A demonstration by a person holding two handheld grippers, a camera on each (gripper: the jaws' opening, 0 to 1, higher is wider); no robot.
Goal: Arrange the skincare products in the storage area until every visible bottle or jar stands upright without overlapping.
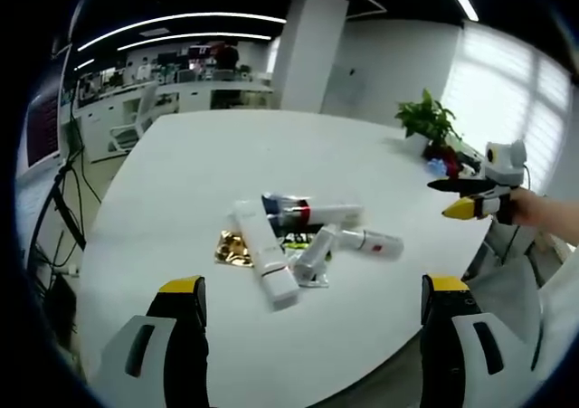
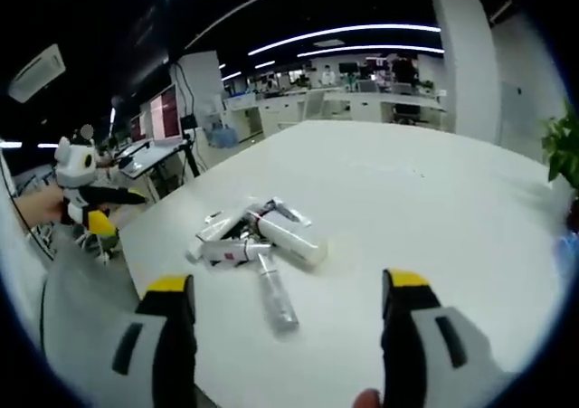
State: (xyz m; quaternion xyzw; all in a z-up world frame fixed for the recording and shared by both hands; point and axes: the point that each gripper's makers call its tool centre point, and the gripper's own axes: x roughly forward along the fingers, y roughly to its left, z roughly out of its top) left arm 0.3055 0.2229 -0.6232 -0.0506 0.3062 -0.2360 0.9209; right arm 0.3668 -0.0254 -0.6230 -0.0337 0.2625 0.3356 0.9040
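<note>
- While both grippers hang above the white table (image 1: 181,182), the skincare tubes (image 1: 298,236) lie flat in an overlapping heap, none upright.
- From the left gripper (image 1: 312,304), jaws spread wide and empty, the heap sits straight ahead, between the jaw lines and near the tips; the large white tube (image 1: 265,254) points its long axis toward them.
- From the right gripper (image 2: 285,304), likewise wide open and empty, the heap lies ahead, slightly toward its left jaw.
- Judged nearer: left.
</note>
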